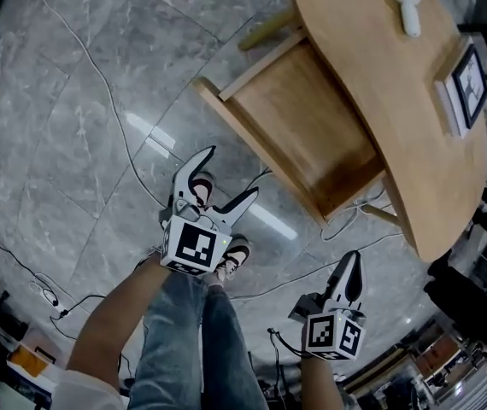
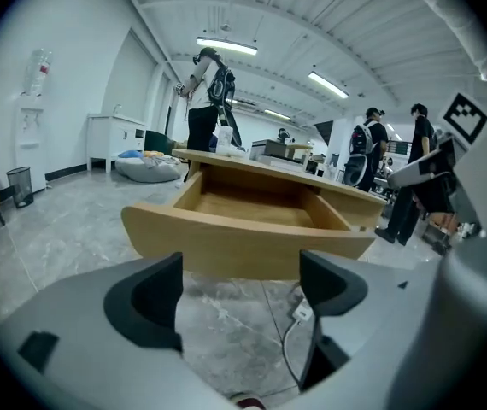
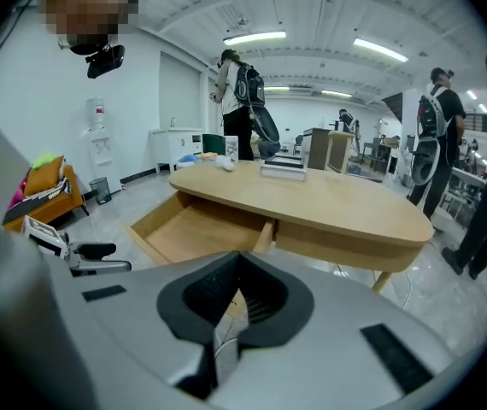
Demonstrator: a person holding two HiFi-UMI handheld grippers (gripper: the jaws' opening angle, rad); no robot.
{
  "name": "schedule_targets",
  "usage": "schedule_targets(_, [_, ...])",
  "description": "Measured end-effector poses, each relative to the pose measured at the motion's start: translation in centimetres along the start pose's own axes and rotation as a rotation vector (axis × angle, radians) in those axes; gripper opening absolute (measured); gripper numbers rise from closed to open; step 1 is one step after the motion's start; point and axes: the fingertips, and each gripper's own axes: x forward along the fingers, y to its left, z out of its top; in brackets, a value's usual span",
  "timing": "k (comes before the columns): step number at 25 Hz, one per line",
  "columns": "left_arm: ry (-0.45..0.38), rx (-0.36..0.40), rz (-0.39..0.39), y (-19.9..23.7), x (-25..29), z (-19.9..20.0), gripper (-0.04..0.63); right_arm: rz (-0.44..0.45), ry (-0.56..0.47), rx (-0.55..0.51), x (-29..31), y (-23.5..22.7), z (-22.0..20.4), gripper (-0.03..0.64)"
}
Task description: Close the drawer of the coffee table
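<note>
The wooden coffee table (image 1: 380,84) fills the head view's upper right. Its drawer (image 1: 303,126) is pulled far out toward the lower left and lies empty. My left gripper (image 1: 228,178) hovers over the floor just short of the drawer's front panel (image 2: 243,242), which it faces. Its jaws are open with nothing between them, as the left gripper (image 2: 239,301) also shows in its own view. My right gripper (image 1: 352,272) is lower right, near the table's end, and shut on nothing. In the right gripper view the right gripper (image 3: 237,301) points at the table (image 3: 329,199) and the open drawer (image 3: 196,229).
Thin cables (image 1: 115,118) trail over the grey marble floor. A white device (image 1: 407,2) and a framed screen (image 1: 466,88) lie on the tabletop. My jeans and shoes (image 1: 235,254) are under the left gripper. People (image 2: 209,92) stand beyond the table.
</note>
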Motion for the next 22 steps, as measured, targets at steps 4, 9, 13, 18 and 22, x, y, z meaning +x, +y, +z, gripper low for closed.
schedule_targets(4, [-0.002,0.029,-0.031,0.0,1.7,-1.0,0.425,-0.048,0.029,0.014,0.5,-0.1,-0.6,0.000])
schedule_targets(9, [0.001,-0.016,-0.049,0.0,3.6,-1.9,0.425,-0.072,0.082,-0.002,0.6,-0.3,-2.0,0.000])
schedule_targets(13, [-0.009,-0.011,-0.043,0.3,4.8,-2.0,0.425,-0.091,0.093,0.004,1.2,-0.5,-2.5,0.000])
schedule_targets(18, [-0.017,-0.024,-0.050,0.1,5.5,-1.4,0.425,-0.113,0.101,0.030,1.3,-1.1,-2.8,0.000])
schedule_targets(22, [-0.017,-0.007,-0.075,-0.4,5.9,-1.3,0.422,-0.128,0.102,0.037,1.1,-1.4,-3.0,0.000])
